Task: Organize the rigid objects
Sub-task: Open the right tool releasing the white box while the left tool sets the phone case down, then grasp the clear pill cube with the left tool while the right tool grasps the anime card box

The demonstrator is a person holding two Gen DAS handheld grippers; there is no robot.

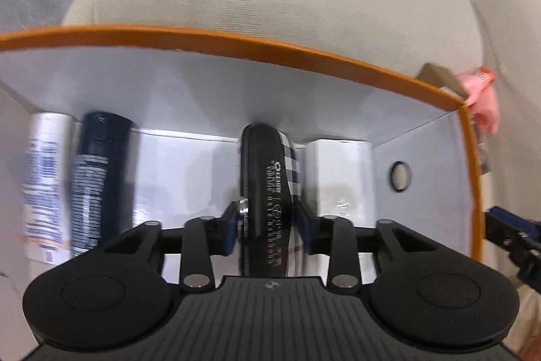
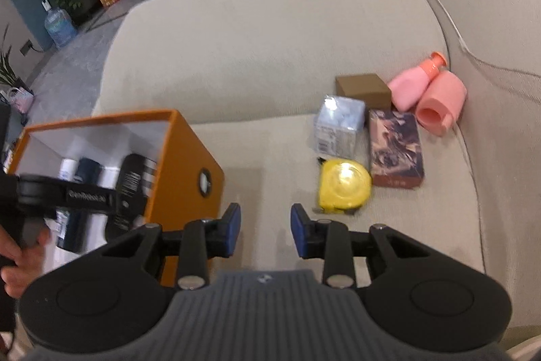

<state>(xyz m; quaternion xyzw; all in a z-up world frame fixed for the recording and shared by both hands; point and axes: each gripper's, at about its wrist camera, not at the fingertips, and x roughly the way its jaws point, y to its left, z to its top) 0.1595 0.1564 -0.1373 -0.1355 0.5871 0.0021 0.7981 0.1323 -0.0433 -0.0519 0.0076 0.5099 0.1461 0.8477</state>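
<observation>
The left tongs [image 1: 267, 227] reach down into the orange box [image 1: 236, 38], and a black round case [image 1: 267, 192] with a checked band stands on its edge between the two blue pads. The pads are just beside its sides; the picture is blurred there, so I cannot tell if they press on it. To the left in the box lie a dark spray can [image 1: 94, 178] and a white tube [image 1: 42, 185], and to the right stands a white container [image 1: 338, 175].

The right tongs [image 2: 266, 230] hang half open over the beige sofa cushion [image 2: 270, 49], with nothing between them. Ahead of them on the cushion lie a yellow tape measure [image 2: 343, 185], a printed flat box [image 2: 394, 151], a wrapped pale blue pack [image 2: 339, 124], a brown carton [image 2: 363, 88], a pink bottle [image 2: 414, 83] and a pink cup [image 2: 441, 107] on its side. A hand [image 2: 20, 259] holds the left tool at the box.
</observation>
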